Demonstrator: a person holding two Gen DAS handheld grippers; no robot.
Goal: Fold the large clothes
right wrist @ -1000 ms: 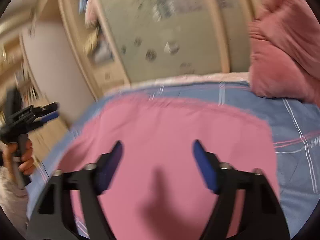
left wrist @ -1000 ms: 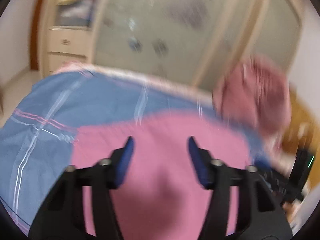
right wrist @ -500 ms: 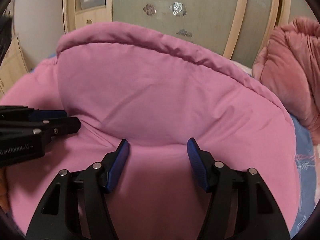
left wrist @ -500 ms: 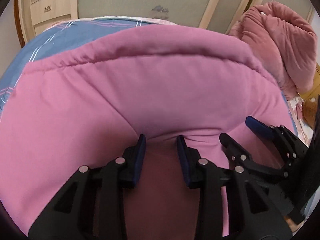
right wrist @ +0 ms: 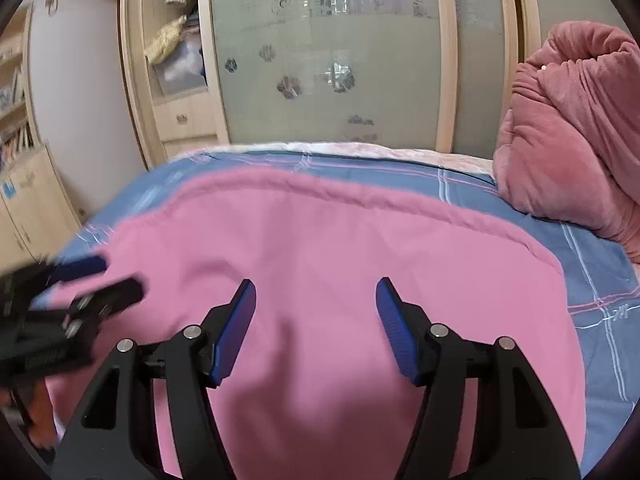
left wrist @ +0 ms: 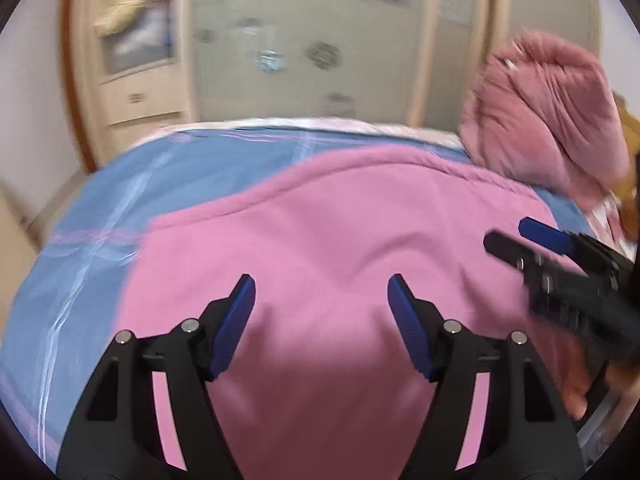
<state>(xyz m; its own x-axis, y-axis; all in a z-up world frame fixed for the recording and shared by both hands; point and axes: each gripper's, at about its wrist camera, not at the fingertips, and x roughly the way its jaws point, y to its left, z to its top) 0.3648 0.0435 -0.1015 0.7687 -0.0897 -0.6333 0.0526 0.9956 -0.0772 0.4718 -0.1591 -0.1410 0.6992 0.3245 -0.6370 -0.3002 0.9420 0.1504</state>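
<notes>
A large pink garment [left wrist: 332, 240] [right wrist: 320, 248] lies spread flat on the blue checked bedsheet [left wrist: 120, 216] [right wrist: 592, 280], a stitched hem along its far edge. My left gripper [left wrist: 321, 285] hovers just above the garment's near part, its jaws opening, with nothing pinched between the blue pads. My right gripper [right wrist: 315, 289] also hangs over the pink cloth, open and empty. Each gripper shows in the other's view: the right gripper [left wrist: 560, 264] at the right edge, the left gripper [right wrist: 76, 292] blurred at the left edge.
A bundled dusty-pink quilt [left wrist: 548, 120] [right wrist: 576, 128] sits on the bed's far right. Behind the bed stands a wardrobe with frosted sliding doors [right wrist: 328, 52] and small drawers [right wrist: 182, 118]. A low cabinet [right wrist: 32, 208] stands at the left.
Half a second ago the pink cloth bulged up between the left gripper's nearly closed pads. Now it lies flat, the left jaws stand wide, and both grippers have drawn back.
</notes>
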